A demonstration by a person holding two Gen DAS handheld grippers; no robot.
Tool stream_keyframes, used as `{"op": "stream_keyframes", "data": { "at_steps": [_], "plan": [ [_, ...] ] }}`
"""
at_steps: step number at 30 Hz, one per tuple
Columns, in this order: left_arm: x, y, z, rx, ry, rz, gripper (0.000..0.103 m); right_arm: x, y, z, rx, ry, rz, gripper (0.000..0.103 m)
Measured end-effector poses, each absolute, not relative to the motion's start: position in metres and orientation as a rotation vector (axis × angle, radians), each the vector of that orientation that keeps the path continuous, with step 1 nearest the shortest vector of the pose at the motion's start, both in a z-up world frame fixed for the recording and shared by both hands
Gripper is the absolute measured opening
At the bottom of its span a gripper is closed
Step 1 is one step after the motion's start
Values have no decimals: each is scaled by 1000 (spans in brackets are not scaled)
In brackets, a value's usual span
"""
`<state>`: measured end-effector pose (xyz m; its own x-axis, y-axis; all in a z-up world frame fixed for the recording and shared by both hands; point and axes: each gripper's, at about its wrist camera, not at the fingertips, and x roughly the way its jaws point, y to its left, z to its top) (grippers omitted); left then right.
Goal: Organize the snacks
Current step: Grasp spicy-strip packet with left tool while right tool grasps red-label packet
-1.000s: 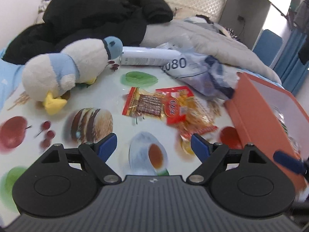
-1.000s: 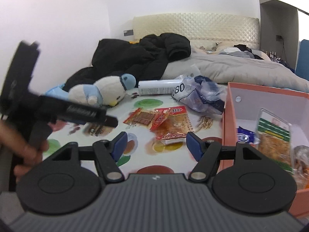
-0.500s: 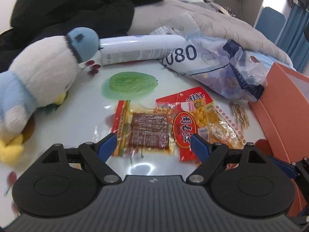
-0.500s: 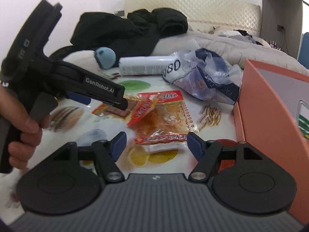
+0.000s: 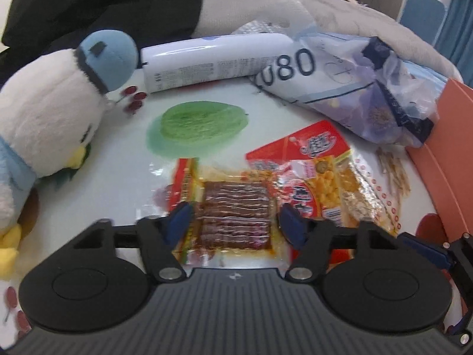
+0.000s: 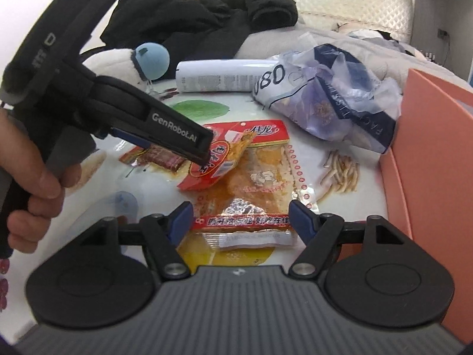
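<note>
Black hand-held gripper [image 6: 238,222], blue fingertips [image 6: 181,217], silver screws

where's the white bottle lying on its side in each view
Left wrist: white bottle upper centre, between the plush penguin and the "080" plastic bag.
Right wrist: white bottle upper centre, left of that bag.
Shared landmark: green leaf print just below it.

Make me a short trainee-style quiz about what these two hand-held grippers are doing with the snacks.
1. True or false: the left gripper straddles the brown-strip snack packet.
2. Which packet lies between the right gripper fingers: A) the large orange snack packet, B) the blue printed plastic bag?
3. What lies beside the plush duck at the table's far edge?

Key: 1 true; 2 A; 3 a white spray can, lying on its side.
</note>
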<state>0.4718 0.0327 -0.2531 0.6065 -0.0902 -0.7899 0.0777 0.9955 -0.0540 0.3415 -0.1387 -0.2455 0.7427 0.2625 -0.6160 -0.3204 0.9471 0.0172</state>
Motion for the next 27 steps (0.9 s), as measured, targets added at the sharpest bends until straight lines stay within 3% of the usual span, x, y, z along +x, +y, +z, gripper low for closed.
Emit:
{"op": "stream_keyframes", "data": {
  "at_steps": [7, 9, 18, 19, 21, 27],
  "plan": [
    [454, 31, -249, 11, 937, -92, 57, 337, -136, -245, -110, 680, 332, 55],
    [445, 33, -249, -3, 935, -94, 57, 330, -132, -244, -132, 672, 340, 39],
    [386, 47, -247, -49, 934, -68, 57, 303, -128, -242, -165, 682, 348, 33],
    [379, 48, -247, -51, 935, -67, 57, 299, -129, -242, -168, 684, 353, 30],
    [362, 49, -246, -50, 938, -65, 57, 291, -129, -241, -171, 693, 368, 16],
    [308, 56, -243, -61, 938, -24, 57, 262, -130, -239, -158, 712, 386, 11]
  ]
}}
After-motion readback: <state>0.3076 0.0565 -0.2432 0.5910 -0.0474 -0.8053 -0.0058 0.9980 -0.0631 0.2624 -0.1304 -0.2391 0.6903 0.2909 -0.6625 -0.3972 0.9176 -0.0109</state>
